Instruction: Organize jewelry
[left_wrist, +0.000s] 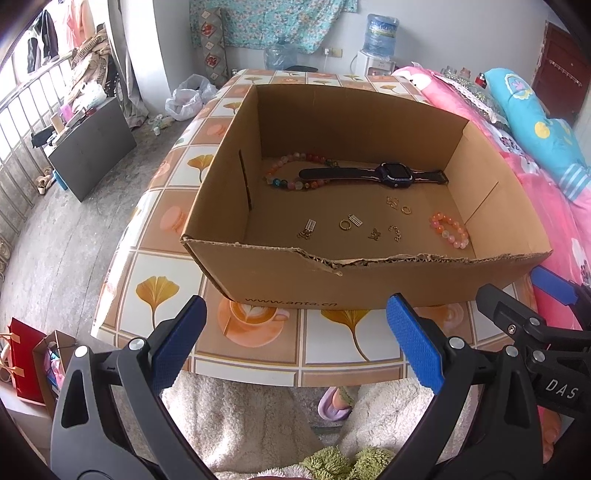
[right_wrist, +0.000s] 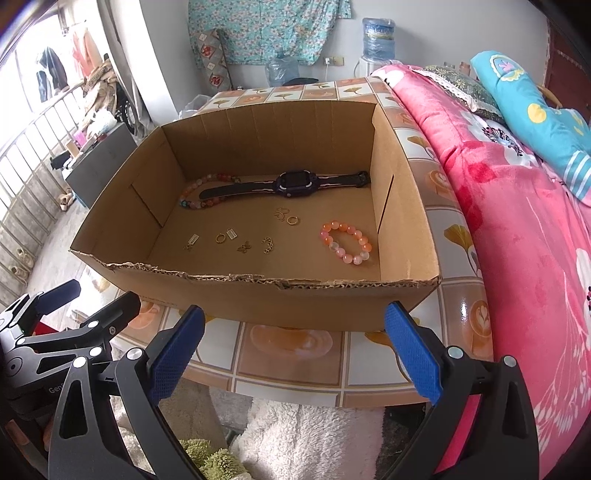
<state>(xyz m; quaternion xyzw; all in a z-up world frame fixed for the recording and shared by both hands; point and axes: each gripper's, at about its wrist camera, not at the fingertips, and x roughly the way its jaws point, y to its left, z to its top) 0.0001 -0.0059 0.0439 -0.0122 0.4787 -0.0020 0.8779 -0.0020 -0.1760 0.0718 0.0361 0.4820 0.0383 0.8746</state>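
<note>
Each hand-held gripper, left (left_wrist: 295, 339) and right (right_wrist: 293, 343), has black plastic arms with silver screws. Textured blue pads (left_wrist: 413, 341) line the fingers. White letters "DAS" mark the right one's body.

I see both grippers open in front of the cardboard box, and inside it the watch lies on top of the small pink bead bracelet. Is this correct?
Not quite. The watch lies with one strap end over the long multicoloured bead necklace, not the small pink bead bracelet, which sits apart nearer the box's right wall, as the right wrist view shows. The rest holds: left gripper and right gripper are open before the cardboard box.
</note>
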